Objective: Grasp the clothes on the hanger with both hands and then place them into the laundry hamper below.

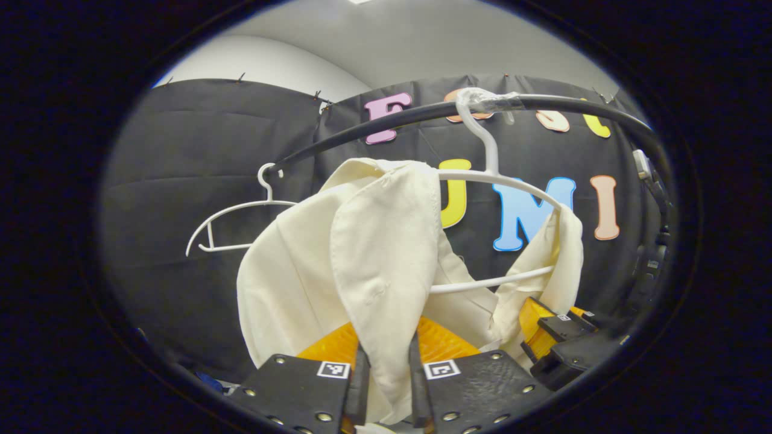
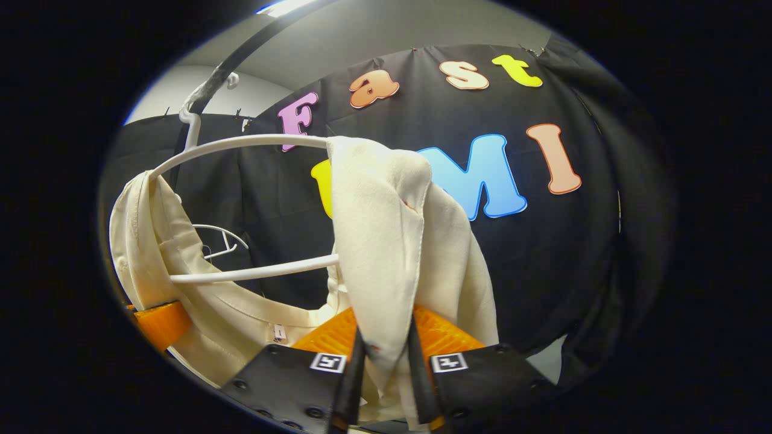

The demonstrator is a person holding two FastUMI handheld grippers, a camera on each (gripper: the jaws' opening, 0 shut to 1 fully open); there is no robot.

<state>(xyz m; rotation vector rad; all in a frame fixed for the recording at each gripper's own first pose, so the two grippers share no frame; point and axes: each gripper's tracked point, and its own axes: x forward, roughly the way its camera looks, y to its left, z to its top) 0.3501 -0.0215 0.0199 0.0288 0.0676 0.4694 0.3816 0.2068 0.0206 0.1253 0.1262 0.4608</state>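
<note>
Cream garment (image 1: 368, 253): draping over both shoulders of the white hanger (image 1: 494, 175), directly above and ahead of each hand-held gripper. Left hand-held gripper (image 1: 384, 386) and right hand-held gripper (image 2: 384, 380) are each clenching a shoulder fold; hanger bar lying crosswise between them.

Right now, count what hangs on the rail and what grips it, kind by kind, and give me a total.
Hangers: 2, one dressed, one bare
Cream garment: 1
Tongs: 2, left and right, each clamped on the cloth
Rail: 1
Total: 6
</note>
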